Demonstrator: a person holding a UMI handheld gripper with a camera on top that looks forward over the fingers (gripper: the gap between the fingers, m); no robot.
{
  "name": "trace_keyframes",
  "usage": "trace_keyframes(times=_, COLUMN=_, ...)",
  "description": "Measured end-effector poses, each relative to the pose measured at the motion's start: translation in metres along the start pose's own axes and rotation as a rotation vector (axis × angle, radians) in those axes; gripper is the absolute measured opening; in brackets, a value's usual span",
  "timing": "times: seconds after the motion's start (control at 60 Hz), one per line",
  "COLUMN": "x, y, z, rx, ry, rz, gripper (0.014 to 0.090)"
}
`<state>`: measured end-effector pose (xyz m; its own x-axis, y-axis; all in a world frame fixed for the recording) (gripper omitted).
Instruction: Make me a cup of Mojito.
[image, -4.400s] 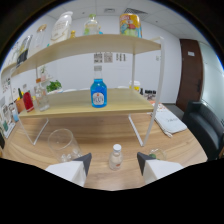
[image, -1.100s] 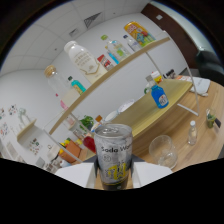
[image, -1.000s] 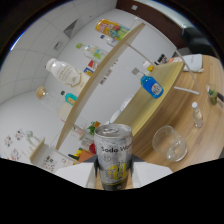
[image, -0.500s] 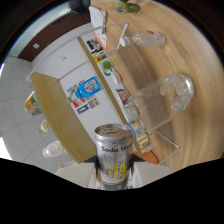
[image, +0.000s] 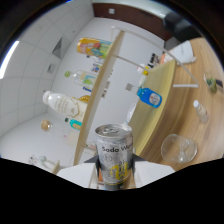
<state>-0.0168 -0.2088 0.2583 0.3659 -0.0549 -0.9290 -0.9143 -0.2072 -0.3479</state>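
My gripper (image: 116, 172) is shut on a silver and yellow soda water can (image: 115, 152), which stands upright between the fingers while the whole scene behind it is strongly tilted. A clear empty glass (image: 177, 148) sits on the wooden table (image: 200, 85) just beyond the right finger. A small clear bottle with a white cap (image: 200, 110) lies further along the table. A blue-labelled bottle (image: 150, 96) stands on the lower shelf beyond the can.
A two-tier wooden shelf (image: 107, 75) holds several bottles: a large white one (image: 62, 106), a clear one (image: 82, 78) and a colourful carton (image: 95, 47). A white tray (image: 182, 50) and limes (image: 215, 82) lie at the far end of the table.
The can stays held while the gripper rolls back: the scene swings from almost sideways half a second ago to a lesser tilt, and the glass moves from above the can to its right.
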Motion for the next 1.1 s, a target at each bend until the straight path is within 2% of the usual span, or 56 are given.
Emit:
trace_keyframes(times=0.15, x=-0.015, y=0.007, z=0.004, rx=0.034, ry=0.058, rz=-0.558, gripper=0.0507)
trace_keyframes(times=0.267, x=0.003, y=0.026, z=0.015, rx=0.042, ry=0.121, rz=-0.873, gripper=0.0508)
trace_keyframes(times=0.333, x=0.022, y=0.041, z=0.024, rx=0.021, ry=0.141, rz=-0.975, gripper=0.0507)
trace_keyframes(times=0.5, x=0.086, y=0.073, z=0.043, rx=-0.064, ry=0.226, rz=-1.038, gripper=0.0506)
trace_keyframes(times=0.717, x=0.137, y=0.091, z=0.053, rx=-0.11, ry=0.282, rz=-1.037, gripper=0.0507)
trace_keyframes(times=0.867, x=0.15, y=0.102, z=0.053, rx=-0.122, ry=0.277, rz=-1.041, gripper=0.0509)
trace_keyframes(times=1.1, x=0.146, y=0.11, z=0.047, rx=-0.069, ry=0.218, rz=-1.144, gripper=0.0523)
